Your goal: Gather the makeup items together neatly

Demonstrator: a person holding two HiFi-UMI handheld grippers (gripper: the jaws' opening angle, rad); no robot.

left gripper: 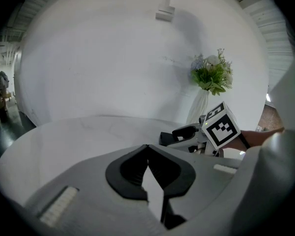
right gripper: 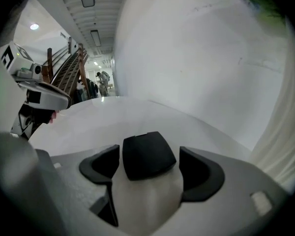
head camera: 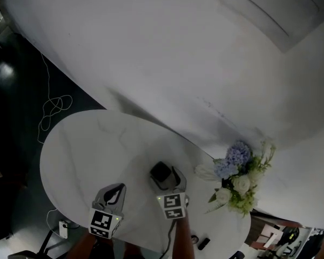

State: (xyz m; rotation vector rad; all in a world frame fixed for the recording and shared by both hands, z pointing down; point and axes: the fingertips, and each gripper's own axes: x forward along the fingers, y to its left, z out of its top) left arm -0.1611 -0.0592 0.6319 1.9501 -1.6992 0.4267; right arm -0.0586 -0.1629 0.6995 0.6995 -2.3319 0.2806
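A black square compact (head camera: 161, 172) lies on the round white table (head camera: 86, 144) near its front. My right gripper (head camera: 166, 178) stands open around it, a jaw on each side. In the right gripper view the compact (right gripper: 147, 155) rests on the tabletop with a gap to either pad, so nothing presses on it. My left gripper (head camera: 117, 189) hovers to the left of it, shut and empty; its tips meet in the left gripper view (left gripper: 148, 149). That view also shows the right gripper's marker cube (left gripper: 221, 127) to the right.
A white vase of blue and white flowers (head camera: 237, 174) stands at the table's right edge, close to the right gripper. A small black item (head camera: 203, 243) lies near the front edge. A curved white wall (head camera: 178, 47) rises behind. A white cable (head camera: 54, 109) lies on the dark floor.
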